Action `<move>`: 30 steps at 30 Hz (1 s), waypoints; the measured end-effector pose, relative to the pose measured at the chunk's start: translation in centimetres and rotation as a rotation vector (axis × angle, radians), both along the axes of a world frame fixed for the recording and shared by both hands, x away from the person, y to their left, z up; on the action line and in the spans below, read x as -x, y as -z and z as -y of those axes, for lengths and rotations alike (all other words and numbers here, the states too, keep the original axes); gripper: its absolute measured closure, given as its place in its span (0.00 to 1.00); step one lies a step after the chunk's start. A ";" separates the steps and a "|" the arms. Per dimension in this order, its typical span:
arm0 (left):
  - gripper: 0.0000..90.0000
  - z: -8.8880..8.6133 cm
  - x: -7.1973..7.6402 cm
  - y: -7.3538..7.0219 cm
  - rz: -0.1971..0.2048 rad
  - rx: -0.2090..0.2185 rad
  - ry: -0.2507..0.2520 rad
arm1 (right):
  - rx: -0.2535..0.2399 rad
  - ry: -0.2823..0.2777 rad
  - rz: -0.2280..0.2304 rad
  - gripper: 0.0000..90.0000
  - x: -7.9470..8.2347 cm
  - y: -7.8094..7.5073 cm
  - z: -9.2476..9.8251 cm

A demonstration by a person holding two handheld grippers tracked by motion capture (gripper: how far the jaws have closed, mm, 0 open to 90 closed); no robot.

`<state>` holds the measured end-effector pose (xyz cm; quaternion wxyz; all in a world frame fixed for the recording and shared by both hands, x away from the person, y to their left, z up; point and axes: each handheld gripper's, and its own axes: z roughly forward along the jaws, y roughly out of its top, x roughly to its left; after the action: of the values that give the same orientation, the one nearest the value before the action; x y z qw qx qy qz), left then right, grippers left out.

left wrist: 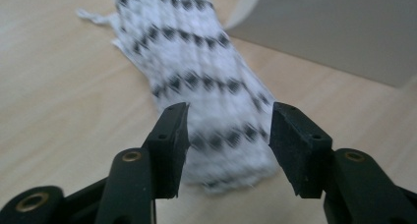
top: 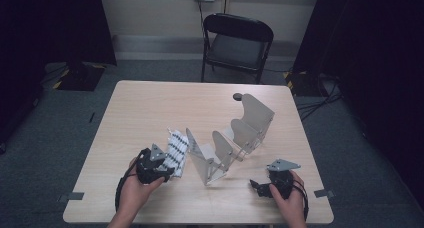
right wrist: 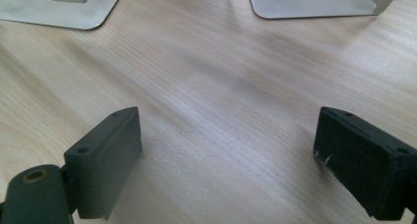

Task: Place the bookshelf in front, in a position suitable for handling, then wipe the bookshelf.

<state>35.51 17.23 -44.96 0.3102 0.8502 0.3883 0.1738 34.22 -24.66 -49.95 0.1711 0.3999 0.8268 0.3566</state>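
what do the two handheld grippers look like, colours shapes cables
Both the left gripper and the right gripper are black, each topped by a grey three-cornered plate, with a black cable trailing back past the hand. The jaws are flat black blocks with small screw holes; brass-coloured pins mark the joints. No sleeves show.

The folded cloth is white, crossed by rows of small black diamonds (blurred toward its near end), and it lies on a pale wood-grain surface. The metal rack is plain light grey. Both the left gripper and the right gripper are matt black, with brass-coloured rivets on the left one.
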 end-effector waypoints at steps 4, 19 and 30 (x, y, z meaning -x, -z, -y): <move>0.51 -0.1 -1.6 0.0 0.002 0.003 -0.020 | 0.000 0.001 -0.001 0.11 0.0 0.0 0.0; 0.51 1.5 -0.8 2.2 -0.047 0.032 0.015 | 0.000 0.000 0.000 0.11 0.0 0.0 0.0; 0.47 3.3 1.8 2.1 -0.046 0.019 0.061 | 0.000 0.000 0.000 0.11 0.0 0.0 0.0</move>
<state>33.66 13.96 -47.03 0.3144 0.8625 0.3707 0.1409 34.23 -24.66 -49.95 0.1712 0.3998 0.8269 0.3566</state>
